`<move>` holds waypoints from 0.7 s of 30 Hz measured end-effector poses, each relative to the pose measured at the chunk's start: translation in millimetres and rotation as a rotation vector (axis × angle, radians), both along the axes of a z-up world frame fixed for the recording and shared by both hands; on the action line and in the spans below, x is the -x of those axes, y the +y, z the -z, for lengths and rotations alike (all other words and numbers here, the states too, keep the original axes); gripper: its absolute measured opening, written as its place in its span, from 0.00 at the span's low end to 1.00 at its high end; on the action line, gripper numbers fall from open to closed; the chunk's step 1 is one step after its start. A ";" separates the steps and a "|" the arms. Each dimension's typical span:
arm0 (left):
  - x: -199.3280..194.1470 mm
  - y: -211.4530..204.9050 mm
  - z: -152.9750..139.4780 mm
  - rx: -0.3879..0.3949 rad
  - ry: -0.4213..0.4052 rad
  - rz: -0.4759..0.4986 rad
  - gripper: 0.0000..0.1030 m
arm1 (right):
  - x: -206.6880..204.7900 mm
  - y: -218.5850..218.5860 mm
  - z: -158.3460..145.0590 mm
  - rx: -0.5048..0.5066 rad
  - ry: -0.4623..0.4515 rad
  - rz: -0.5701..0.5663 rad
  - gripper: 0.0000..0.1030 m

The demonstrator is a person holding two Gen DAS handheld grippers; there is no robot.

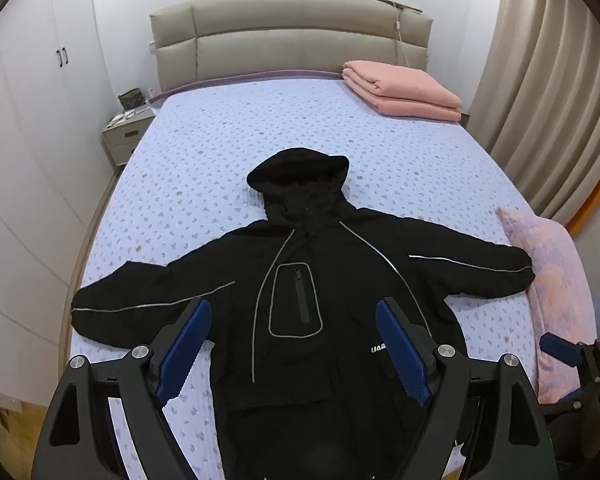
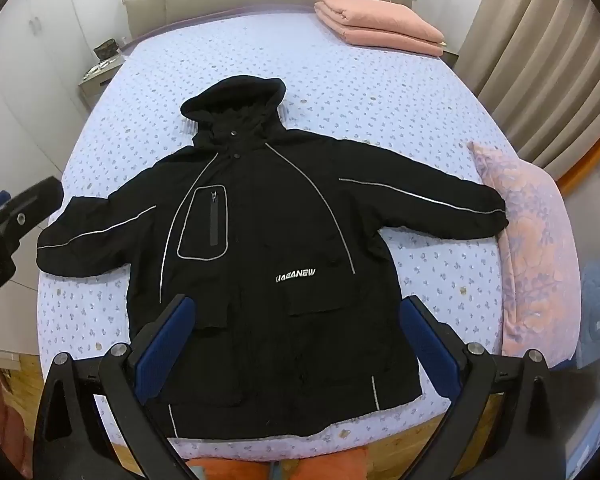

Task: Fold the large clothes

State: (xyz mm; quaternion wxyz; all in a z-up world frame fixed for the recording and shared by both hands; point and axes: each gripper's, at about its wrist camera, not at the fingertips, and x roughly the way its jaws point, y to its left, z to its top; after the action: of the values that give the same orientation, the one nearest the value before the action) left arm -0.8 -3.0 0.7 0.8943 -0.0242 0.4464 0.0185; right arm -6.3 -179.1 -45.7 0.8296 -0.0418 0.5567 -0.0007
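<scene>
Black hooded jacket (image 2: 260,248) lies fully spread on the bed (image 2: 380,92), hood at 12 o'clock; no fold made. Left tongs (image 1: 292,352) and right tongs (image 2: 296,344) hover spread, empty.

One legible marking only: white slanted block capitals on the chest of the black hooded zip-front jacket with grey reflective piping (image 2: 260,240).

Right wrist view: the word reads "UAEANEW" or close to it; the first letters are squeezed together and uncertain. It sits ahead of the right gripper (image 2: 298,332), above the gap between its blue-padded fingers, just over the flap pocket.

Left wrist view: the same print shows only as a fragment, roughly "UA2", just beside the inner edge of the right-hand blue finger pad of the left gripper (image 1: 294,348), which cuts off the rest.

No other text, number or label readable.
</scene>
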 end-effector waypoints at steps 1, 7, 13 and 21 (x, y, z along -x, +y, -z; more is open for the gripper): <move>0.8 -1.5 -0.4 -0.005 -0.001 -0.006 0.83 | -0.9 -0.5 -0.3 0.001 -0.002 -0.005 0.99; -0.3 -13.9 -2.2 -0.034 0.008 -0.059 0.83 | -13.2 -8.1 2.1 -0.020 0.006 -0.060 0.99; -11.7 -31.3 -6.4 -0.053 0.011 -0.096 0.83 | -23.8 -27.6 3.0 -0.033 0.021 -0.109 0.99; -22.7 -81.8 8.4 -0.070 0.100 -0.095 0.83 | -44.1 -68.4 9.4 -0.044 0.043 -0.129 0.99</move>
State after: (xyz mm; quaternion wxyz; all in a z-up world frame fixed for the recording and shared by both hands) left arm 21.9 -84.8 -7.7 0.8694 -0.0130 0.4878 0.0780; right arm 37.8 -247.5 -55.1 0.8164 -0.0594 0.5705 0.0662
